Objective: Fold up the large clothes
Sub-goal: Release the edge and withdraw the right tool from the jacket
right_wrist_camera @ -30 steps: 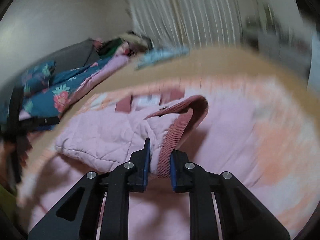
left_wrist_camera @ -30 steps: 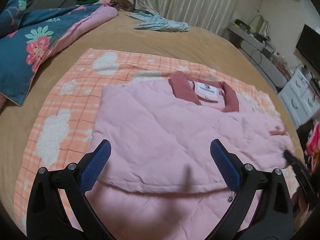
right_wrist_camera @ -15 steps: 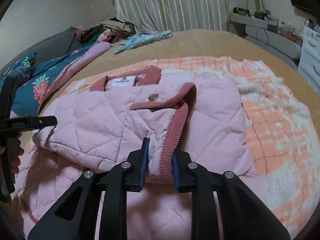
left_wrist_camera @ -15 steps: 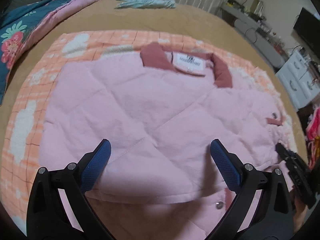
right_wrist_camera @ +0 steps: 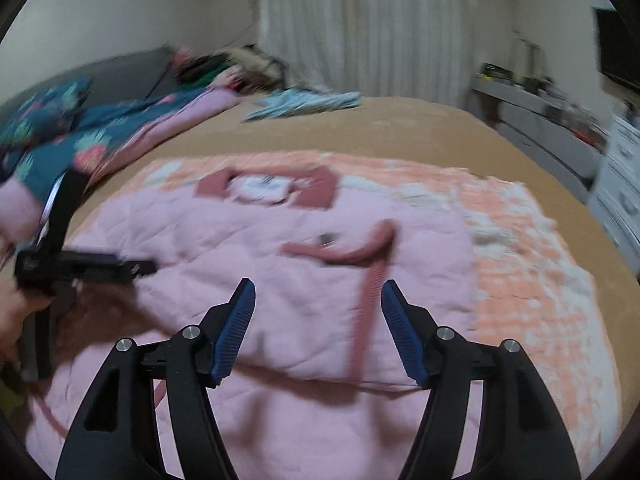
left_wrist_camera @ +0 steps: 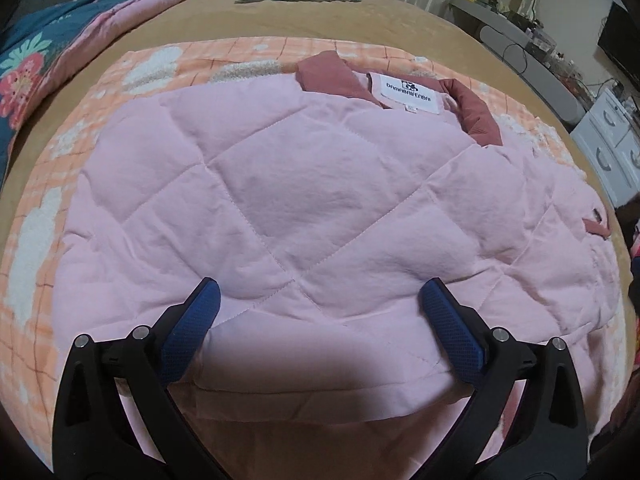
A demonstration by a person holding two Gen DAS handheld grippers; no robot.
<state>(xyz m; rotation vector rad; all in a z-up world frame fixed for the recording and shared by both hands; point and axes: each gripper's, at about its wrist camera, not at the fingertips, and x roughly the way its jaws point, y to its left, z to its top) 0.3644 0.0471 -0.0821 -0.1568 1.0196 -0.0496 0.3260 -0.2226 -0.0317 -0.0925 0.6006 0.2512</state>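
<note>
Jacket (left_wrist_camera: 304,208) flat, collar pointing away, left claw (left_wrist_camera: 318,300) open, right claw (right_wrist_camera: 318,300) just opening, empty

The pink jacket (left_wrist_camera: 280,208) is soft matt cloth, quilted in stitched diamonds and lightly creased, with a ribbed, corduroy-like dusty-red collar (left_wrist_camera: 476,112) and a smooth white woven label (left_wrist_camera: 406,94). Under it lies an orange checked blanket (left_wrist_camera: 36,240) of fuzzy fleece with woolly white patches, on a bed (left_wrist_camera: 280,20) covered in plain matt tan fabric. Each hand-held gripper (left_wrist_camera: 318,304) (right_wrist_camera: 316,300) is matt black plastic with small shiny metal screws and blue pads (left_wrist_camera: 192,332) of finely textured rubber.
</note>
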